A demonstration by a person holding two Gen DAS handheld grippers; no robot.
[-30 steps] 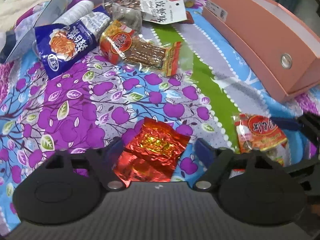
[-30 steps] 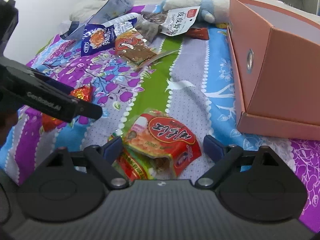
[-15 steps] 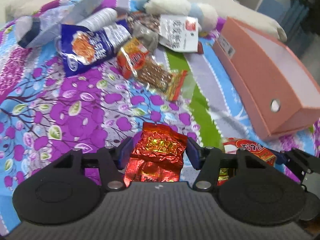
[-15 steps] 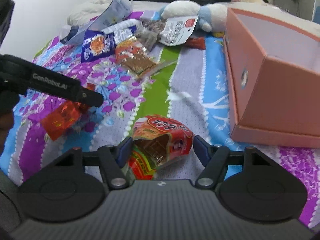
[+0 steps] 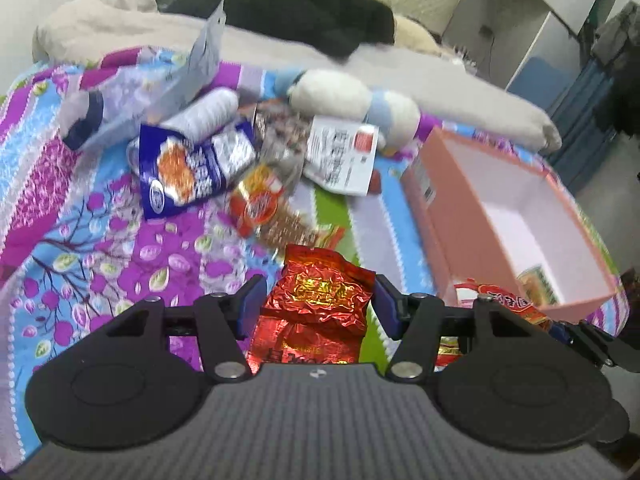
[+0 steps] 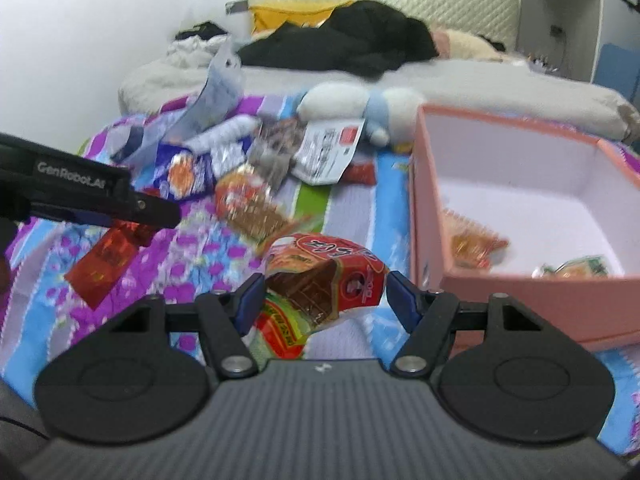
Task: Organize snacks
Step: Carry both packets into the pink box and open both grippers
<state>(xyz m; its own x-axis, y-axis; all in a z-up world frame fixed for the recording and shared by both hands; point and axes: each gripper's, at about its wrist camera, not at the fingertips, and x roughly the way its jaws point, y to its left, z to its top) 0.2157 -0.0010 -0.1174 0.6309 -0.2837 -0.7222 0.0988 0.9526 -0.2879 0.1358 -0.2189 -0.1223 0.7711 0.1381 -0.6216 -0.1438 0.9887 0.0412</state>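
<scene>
Red foil crinkled between the fingers of the left claw (image 5: 316,300): a shiny red snack packet (image 5: 316,308) with gold print was pinched at both sides and hung clear of the bed. The jaws had closed in earlier in the last second and now pressed on the packet. From the right wrist view the same packet (image 6: 108,256) dangled below the left claw's dark arm.

The right claw (image 6: 324,294) clamped a second snack, a red and yellow pouch (image 6: 320,280) with a clear window showing brown pieces; its jaws had likewise drawn in during the last second, and the pouch sat squeezed between the blue pads, raised above the bed.

Just to the right stood an open pink box (image 6: 520,280) with a pale lining, and two small packets (image 6: 472,244) lay on its floor.

Farther back on the purple, blue and green patterned bedspread (image 5: 120,248) lay a loose pile of snacks: a blue bag (image 5: 188,168), a red and orange pack (image 5: 260,204), and a white labelled packet (image 5: 344,160). Behind them rested a white and blue plush toy (image 5: 352,96), a beige quilt and black clothing (image 5: 304,12).
</scene>
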